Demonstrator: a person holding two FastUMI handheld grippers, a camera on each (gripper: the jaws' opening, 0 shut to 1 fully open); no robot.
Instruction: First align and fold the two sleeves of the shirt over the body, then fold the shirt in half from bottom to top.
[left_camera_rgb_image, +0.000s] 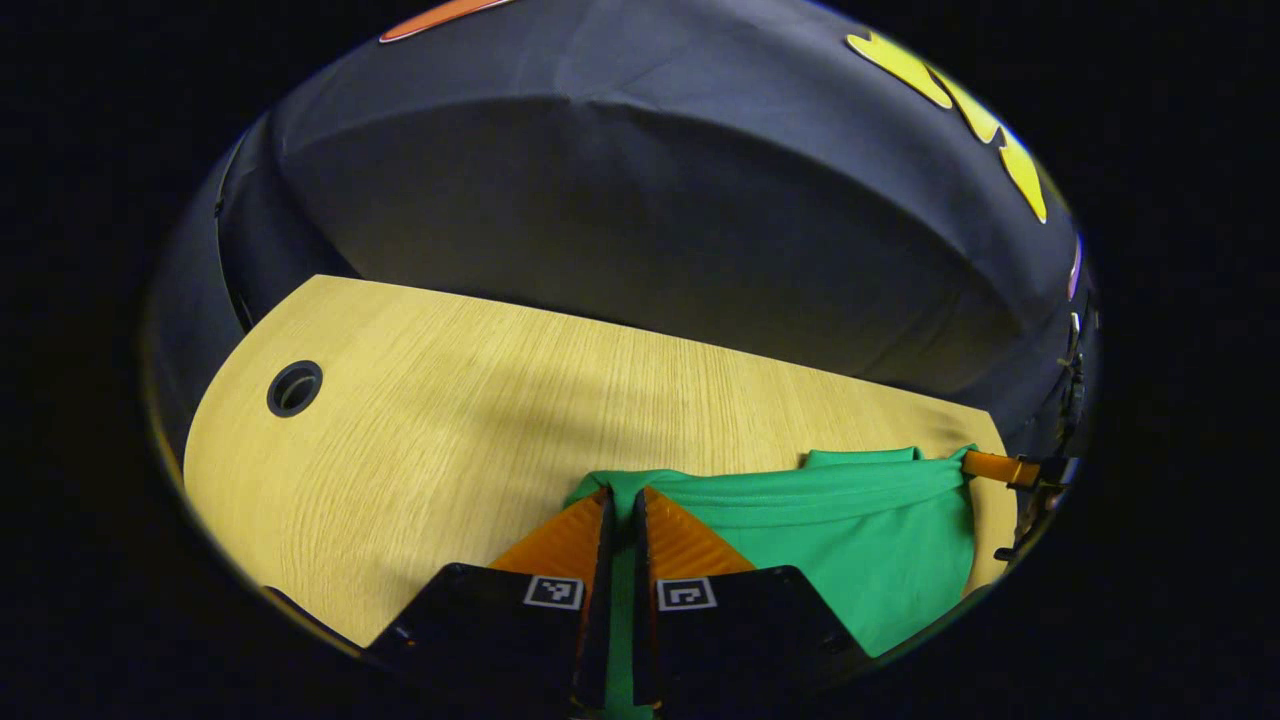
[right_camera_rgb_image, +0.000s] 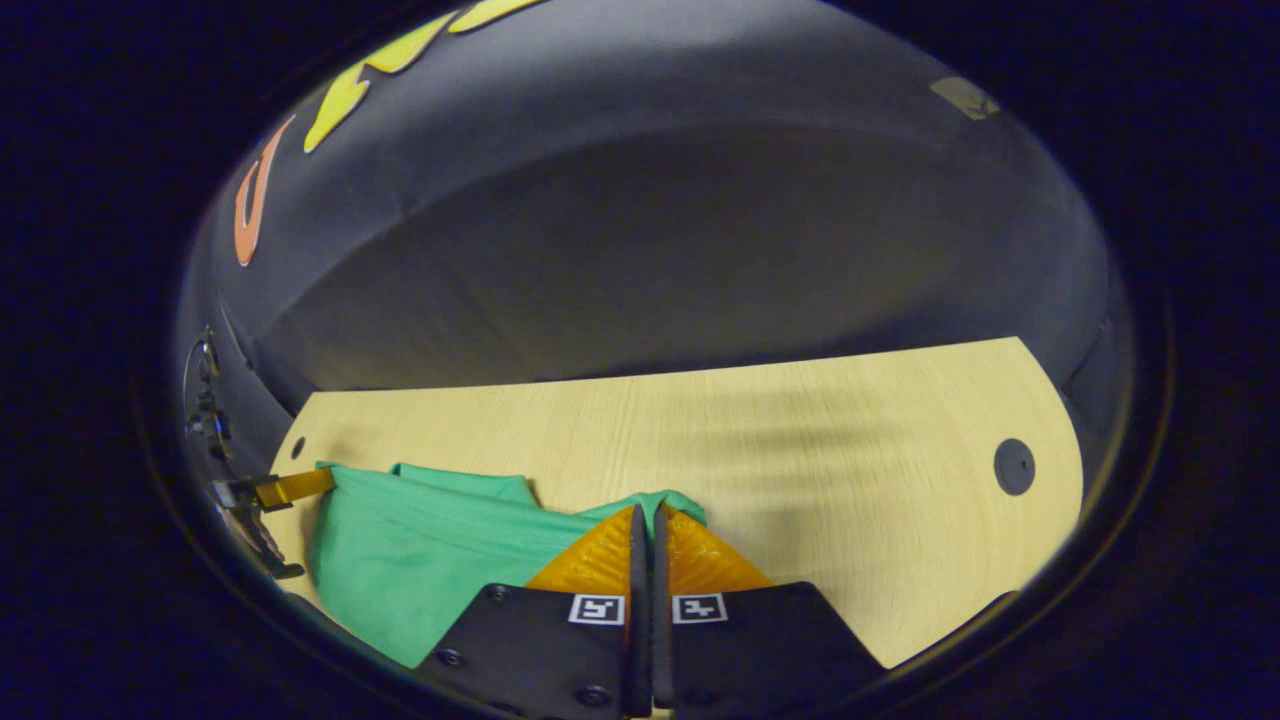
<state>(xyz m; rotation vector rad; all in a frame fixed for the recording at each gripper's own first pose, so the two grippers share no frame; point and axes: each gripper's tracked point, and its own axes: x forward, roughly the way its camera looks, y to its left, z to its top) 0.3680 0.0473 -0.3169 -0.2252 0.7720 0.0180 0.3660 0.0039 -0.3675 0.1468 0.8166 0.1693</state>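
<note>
A green shirt (left_camera_rgb_image: 850, 530) hangs stretched just above the wooden table (left_camera_rgb_image: 450, 420). In the left gripper view my left gripper (left_camera_rgb_image: 624, 500) is shut on one end of the shirt's edge, with a strip of green cloth between its fingers. The right gripper (left_camera_rgb_image: 990, 467) shows at the far right, holding the other end of that edge. In the right gripper view my right gripper (right_camera_rgb_image: 645, 512) is shut on the green shirt (right_camera_rgb_image: 420, 560), and the left gripper (right_camera_rgb_image: 290, 488) grips its far left end. The cloth runs taut between the two grippers and drapes down below them.
The wooden table (right_camera_rgb_image: 800, 450) spreads out ahead of both grippers up to the dark cloth wall. A round cable hole (left_camera_rgb_image: 294, 388) is in its left part in the left gripper view, and a capped hole (right_camera_rgb_image: 1013, 466) sits at its right in the right gripper view.
</note>
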